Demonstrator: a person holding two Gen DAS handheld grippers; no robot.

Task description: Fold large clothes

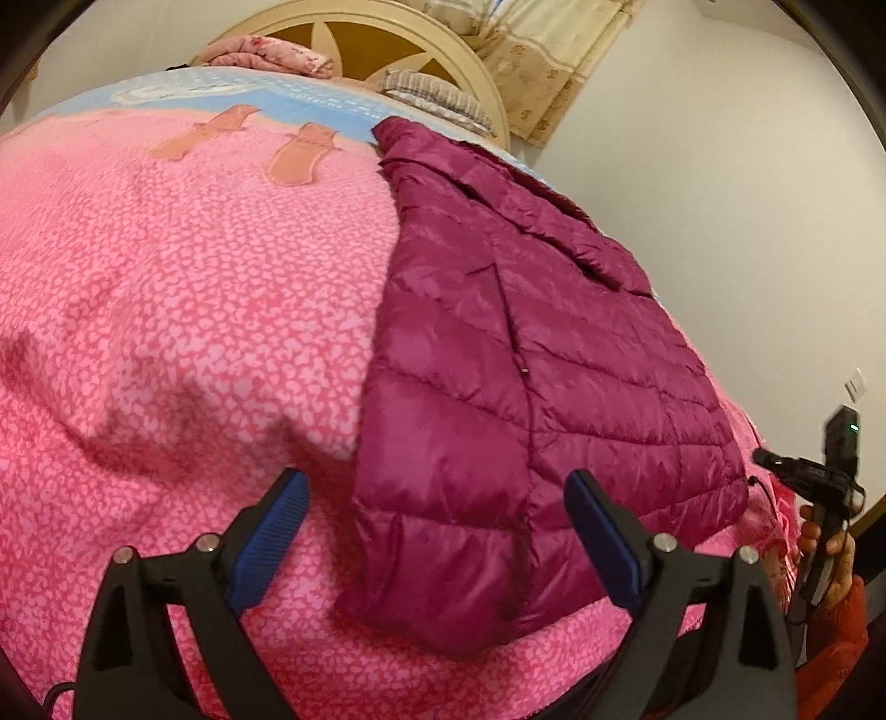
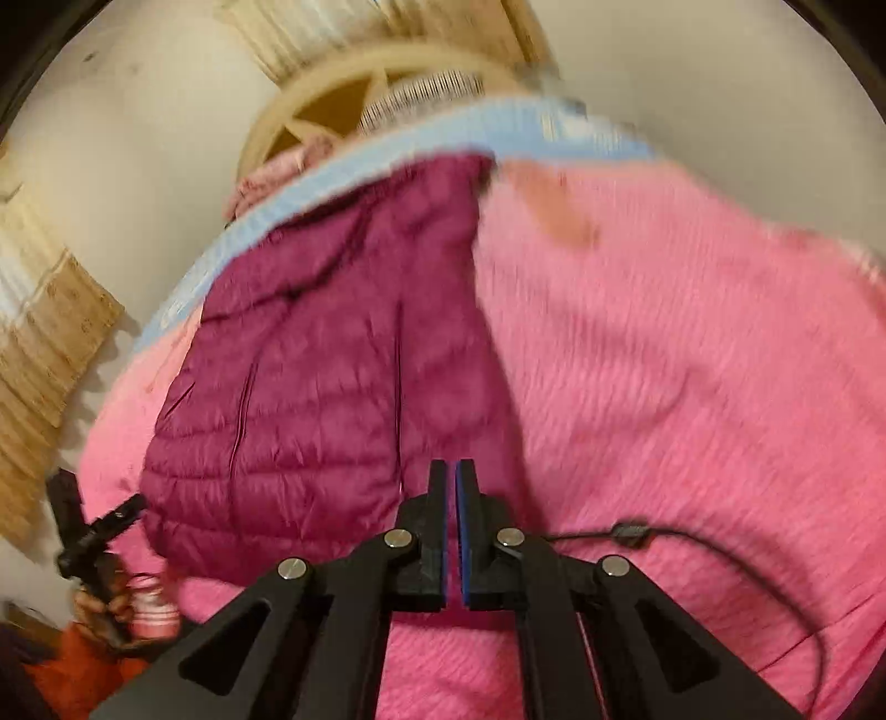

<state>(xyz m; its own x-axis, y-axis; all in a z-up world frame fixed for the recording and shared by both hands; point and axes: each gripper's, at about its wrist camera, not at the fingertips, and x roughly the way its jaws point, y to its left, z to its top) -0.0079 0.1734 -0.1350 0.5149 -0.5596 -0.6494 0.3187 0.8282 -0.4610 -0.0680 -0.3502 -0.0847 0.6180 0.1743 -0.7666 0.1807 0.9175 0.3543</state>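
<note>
Approach to the next fold: the jacket point(image 1: 526, 354) lies lengthwise-folded on the bedspread point(image 1: 166, 310), centre-right of frame. Left gripper point(image 1: 437, 531) gapes over its hem; right gripper point(image 2: 455, 531) is closed, empty. Next, probably clamp the hem.

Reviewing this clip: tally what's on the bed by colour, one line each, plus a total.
Magenta: 1, the quilted puffer jacket, lying on the bedspread.
Pink: 2, the patterned bedspread and a floral bundle by the headboard.
Light blue: 1, the sheet at the head end.
Grey striped: 1, a pillow.
Total: 5
</note>
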